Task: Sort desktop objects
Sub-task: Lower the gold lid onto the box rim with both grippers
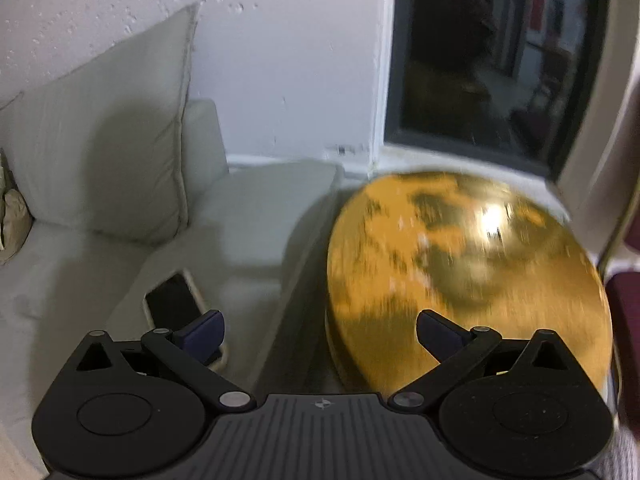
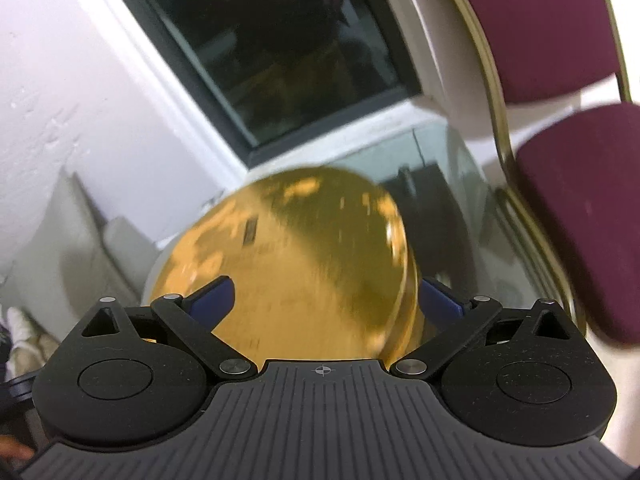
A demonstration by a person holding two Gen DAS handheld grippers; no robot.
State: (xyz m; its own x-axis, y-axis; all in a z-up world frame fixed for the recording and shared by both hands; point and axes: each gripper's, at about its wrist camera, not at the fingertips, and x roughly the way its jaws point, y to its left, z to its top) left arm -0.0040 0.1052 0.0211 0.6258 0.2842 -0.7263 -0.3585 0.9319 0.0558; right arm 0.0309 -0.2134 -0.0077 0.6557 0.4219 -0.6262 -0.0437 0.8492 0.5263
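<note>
The left gripper fills the near foreground, its fingers spread wide apart and holding nothing. The right gripper is likewise splayed, its blue-padded fingers standing either side of bare tabletop. Beyond them sits the round golden desk, glossy and blurred, with a lamp's glare on its top; I can make out nothing lying on it. Left of the desk runs a pale sofa with a big back cushion. To the right stands a maroon chair with a brass-coloured frame. A dark window is set in the white wall behind. On the sofa seat, just past the left finger, lies a phone, screen up, well apart from the desk.
</note>
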